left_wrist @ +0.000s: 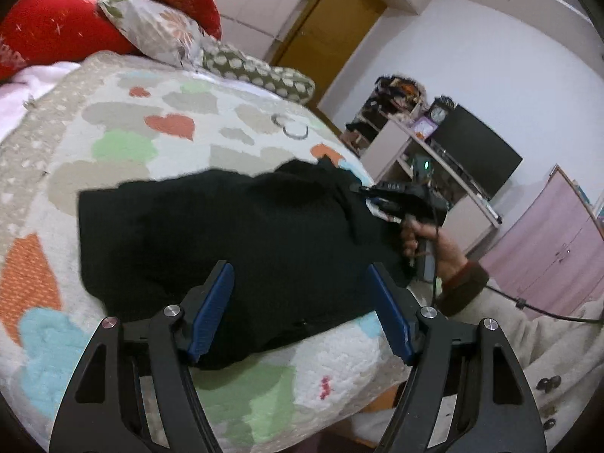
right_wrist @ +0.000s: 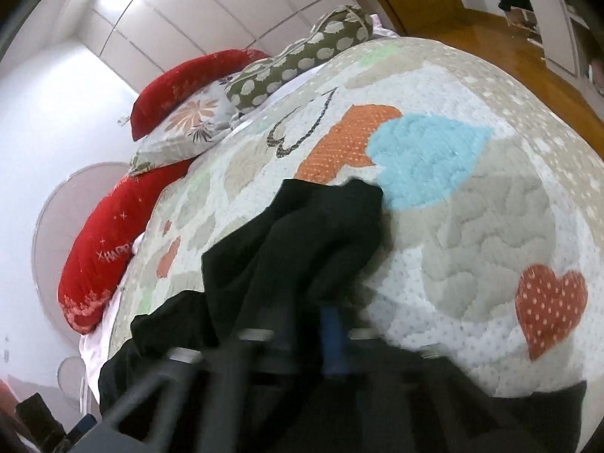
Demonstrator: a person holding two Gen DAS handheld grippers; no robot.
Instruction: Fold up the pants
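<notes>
While left gripper (left_wrist: 300, 302) jaws spread over black pants (left_wrist: 226, 234) — right gripper (right_wrist: 332, 324) jaws pinch fabric.

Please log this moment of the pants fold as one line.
black pants: on heart quilt | left gripper: open above pants | right gripper: shut on pants edge

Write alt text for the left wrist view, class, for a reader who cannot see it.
Black pants lie partly folded on a heart-patterned quilt, with the left tongs open just above their near edge. At the pants' right end a hand holds the right tongs. Pillows lie beyond.
</notes>
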